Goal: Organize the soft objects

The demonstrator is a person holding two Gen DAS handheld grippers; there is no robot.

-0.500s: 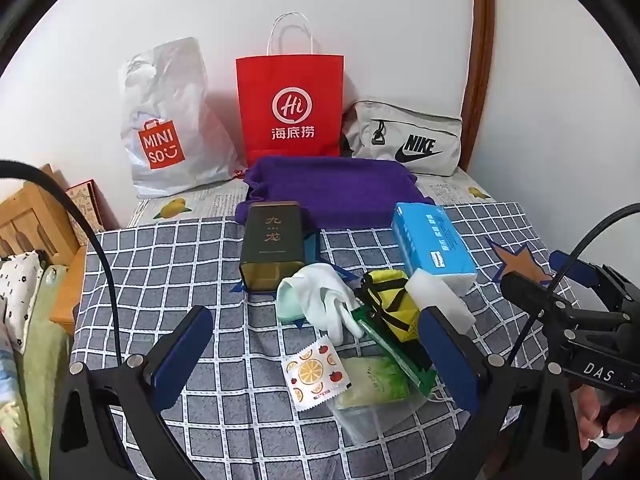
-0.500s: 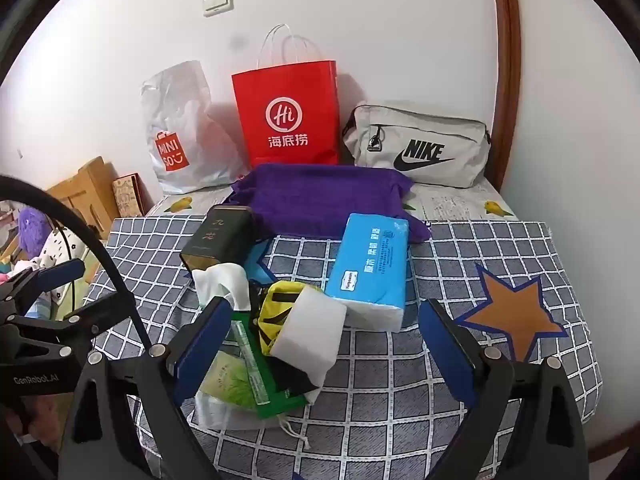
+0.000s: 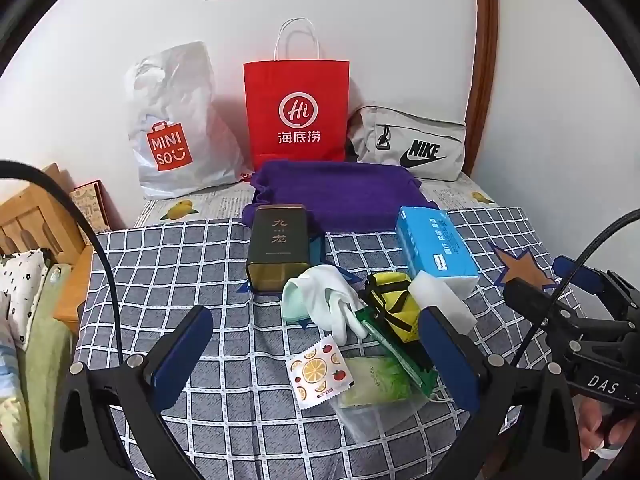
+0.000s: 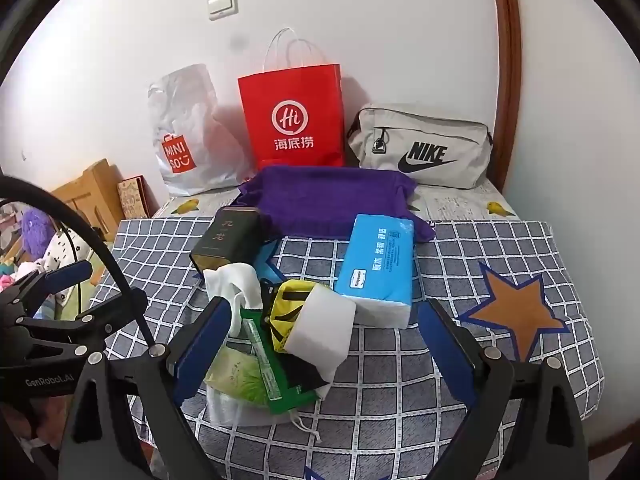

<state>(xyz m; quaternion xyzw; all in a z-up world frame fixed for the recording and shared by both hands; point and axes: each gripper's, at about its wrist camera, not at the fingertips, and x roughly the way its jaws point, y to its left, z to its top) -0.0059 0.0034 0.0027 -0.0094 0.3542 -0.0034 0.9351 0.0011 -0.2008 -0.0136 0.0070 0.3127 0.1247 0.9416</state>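
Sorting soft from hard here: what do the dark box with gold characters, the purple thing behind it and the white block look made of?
Dark box: likely metal tin, given its satin sheen and crisp edges. Purple cloth: fuzzy matte fabric, probably towel or knit. White block: matte with soft edges, probably foam sponge.

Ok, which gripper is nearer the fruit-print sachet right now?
Left. The left gripper is open and the fruit-print sachet lies between its fingers. The right gripper, also open, faces the white sponge, further right; the sachet doesn't show in its view.

Left gripper (image 3: pixel 316 356) and right gripper (image 4: pixel 328 344) hover, jaws apart.
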